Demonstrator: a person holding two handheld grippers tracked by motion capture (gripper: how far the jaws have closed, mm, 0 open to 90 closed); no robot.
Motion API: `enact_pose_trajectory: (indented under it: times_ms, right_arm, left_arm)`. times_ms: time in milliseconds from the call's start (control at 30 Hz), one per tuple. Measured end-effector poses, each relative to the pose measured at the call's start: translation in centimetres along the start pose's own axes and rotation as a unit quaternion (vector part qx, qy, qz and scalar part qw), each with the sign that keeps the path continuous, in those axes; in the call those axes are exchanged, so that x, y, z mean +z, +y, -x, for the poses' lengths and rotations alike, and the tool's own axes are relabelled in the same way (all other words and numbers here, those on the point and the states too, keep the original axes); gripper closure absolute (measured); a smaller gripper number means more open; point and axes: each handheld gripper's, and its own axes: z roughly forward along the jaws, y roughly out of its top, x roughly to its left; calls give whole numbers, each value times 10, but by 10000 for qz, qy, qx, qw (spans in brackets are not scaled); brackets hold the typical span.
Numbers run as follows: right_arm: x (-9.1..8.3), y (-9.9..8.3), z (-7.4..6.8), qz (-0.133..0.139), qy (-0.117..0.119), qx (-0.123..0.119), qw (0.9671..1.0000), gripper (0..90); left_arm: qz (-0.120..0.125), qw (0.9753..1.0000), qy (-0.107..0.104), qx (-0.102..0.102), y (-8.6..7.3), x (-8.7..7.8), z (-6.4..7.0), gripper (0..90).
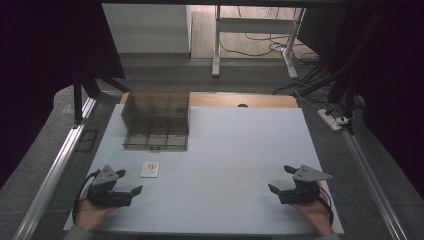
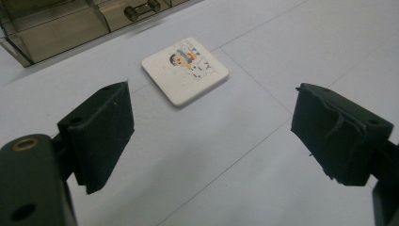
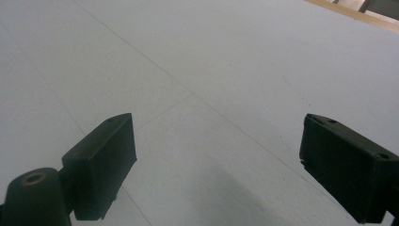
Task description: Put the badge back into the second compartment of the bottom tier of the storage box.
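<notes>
From the high view, both grippers sit near the person's edge of the white table (image 1: 240,150), one in each hand, looking like a parked start pose. The landmark here is the small square coaster (image 1: 150,169), lying flat on the table. The left gripper (image 1: 129,181) is just below and left of it, jaws spread wide and holding nothing. The right gripper (image 1: 280,179) is well apart from the coaster, off to its right, also wide open and empty. A smoky clear compartment box (image 1: 156,120) sits beyond the coaster, toward the far side, probably where things get sorted.

Left gripper view: the coaster (image 2: 185,70) is straight ahead between the open jaws, with a cartoon print facing up. My guess is the left gripper is aimed at it on purpose. A corner of the box (image 2: 56,28) shows past the coaster, with a small dumbbell-shaped bit (image 2: 141,8) inside.

Right gripper view: jaws far apart, nothing between them but bare table (image 3: 211,70).
</notes>
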Motion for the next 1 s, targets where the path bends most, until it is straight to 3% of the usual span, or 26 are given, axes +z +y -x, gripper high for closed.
enact_pose_trajectory:
  times_ms: [233,367,533,1000]
  right_arm:
    - [1,-1,-2,-32,-6,-71,10000,126]
    - [1,-2,0,-2,8,10,10000,126]
    - [3,-3,0,-124,-44,5,9999,131]
    - [2,-3,-1,-47,-22,20,10000,135]
  left_arm:
    - [38,10000,8,2,-1,0,0,138]
    - [52,10000,2,15,-1,0,0,138]
    - [46,10000,-13,13,-1,1,-1,139]
    - [67,10000,-8,-9,-1,0,-2,138]
